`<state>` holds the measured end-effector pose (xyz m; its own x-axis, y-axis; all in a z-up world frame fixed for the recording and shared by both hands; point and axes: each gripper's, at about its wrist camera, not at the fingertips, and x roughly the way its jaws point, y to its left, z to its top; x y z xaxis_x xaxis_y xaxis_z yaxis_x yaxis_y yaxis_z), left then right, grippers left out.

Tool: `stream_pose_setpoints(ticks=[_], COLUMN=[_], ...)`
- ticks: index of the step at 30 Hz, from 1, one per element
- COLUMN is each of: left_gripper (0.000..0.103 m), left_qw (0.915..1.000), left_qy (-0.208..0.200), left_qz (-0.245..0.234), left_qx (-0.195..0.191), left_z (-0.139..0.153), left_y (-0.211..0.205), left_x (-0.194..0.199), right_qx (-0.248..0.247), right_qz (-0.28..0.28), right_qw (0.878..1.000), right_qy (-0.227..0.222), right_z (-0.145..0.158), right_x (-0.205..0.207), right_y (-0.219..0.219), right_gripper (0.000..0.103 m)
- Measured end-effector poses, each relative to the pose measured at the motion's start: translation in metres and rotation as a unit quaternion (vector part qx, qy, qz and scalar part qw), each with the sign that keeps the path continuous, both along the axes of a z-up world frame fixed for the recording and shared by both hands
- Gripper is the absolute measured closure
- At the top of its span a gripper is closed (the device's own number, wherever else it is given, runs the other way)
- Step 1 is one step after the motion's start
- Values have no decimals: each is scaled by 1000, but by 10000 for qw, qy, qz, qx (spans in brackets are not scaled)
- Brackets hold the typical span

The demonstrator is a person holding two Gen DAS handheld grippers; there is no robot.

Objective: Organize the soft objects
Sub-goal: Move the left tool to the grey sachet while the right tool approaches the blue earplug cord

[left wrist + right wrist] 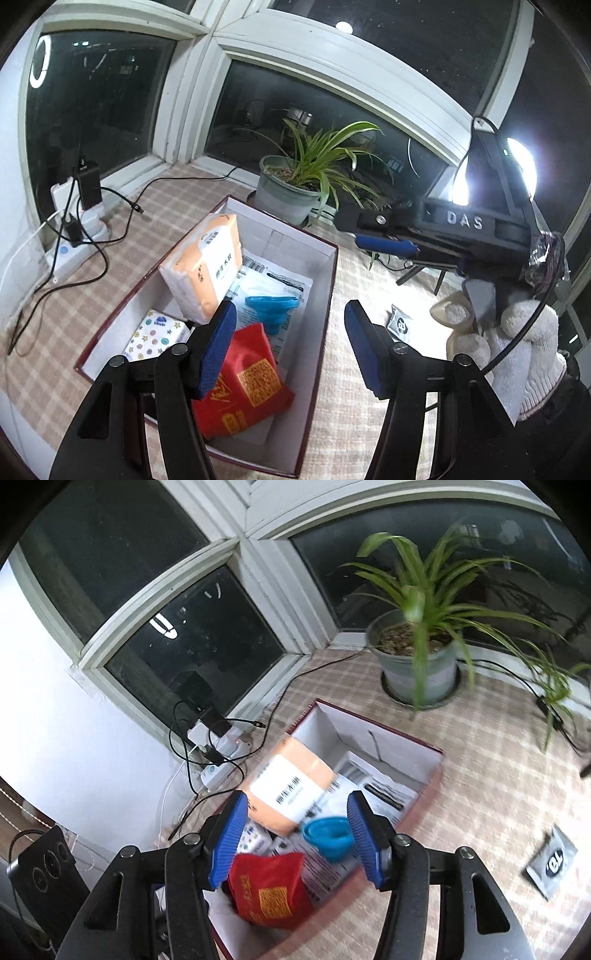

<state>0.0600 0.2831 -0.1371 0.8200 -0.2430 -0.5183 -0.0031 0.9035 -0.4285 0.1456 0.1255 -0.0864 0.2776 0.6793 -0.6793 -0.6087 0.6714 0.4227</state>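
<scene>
Evidently the packing step is nearly through; the box [328, 251] on the desk [110, 266] holds the tissue pack [203, 266], red pouch [243, 384] and blue funnel [271, 306]; both the left tool [290, 350] and right tool [295, 840] gape empty; next probably calls for fetching the sachet [552, 864] lying outside.

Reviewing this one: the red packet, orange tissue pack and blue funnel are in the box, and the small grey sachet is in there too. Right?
Not quite. The grey sachet lies on the checked cloth outside the box, as the right wrist view shows. The red packet, orange tissue pack and blue funnel are inside.
</scene>
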Motion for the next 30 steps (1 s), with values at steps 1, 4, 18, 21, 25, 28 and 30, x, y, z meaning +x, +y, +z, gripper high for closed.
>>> stream_pose_setpoints(ticks=[1,4,18,21,25,28,30], left_gripper=[43,43,42,42,42,42,42], left_qw=[10000,10000,9989,9978,9955,9938,9923], left_qy=[-6,-11,57,106,215,281,334], left_qz=[1,-23,-448,-647,-920,-1069,-1186], left_qx=[20,-34,-116,-112,-88,-117,-142], left_z=[0,0,-10,-14,-19,-22,-24], left_y=[-3,-11,-64,-83,-111,-131,-146], left_x=[-2,-9,-31,-30,-26,-22,-18], right_qx=[58,171,173,163,238,180,0], right_qz=[-71,-288,-1335,-1673,-2264,-2709,-2971], right_qw=[10000,9994,9909,9858,9737,9623,9548], right_qy=[15,36,-24,0,92,130,127], right_z=[-1,-4,-36,-47,-61,-68,-71], right_x=[-3,-11,-70,-87,-108,-118,-124], right_y=[-9,-34,-165,-204,-269,-315,-343], right_gripper=[43,42,42,42,42,39,39])
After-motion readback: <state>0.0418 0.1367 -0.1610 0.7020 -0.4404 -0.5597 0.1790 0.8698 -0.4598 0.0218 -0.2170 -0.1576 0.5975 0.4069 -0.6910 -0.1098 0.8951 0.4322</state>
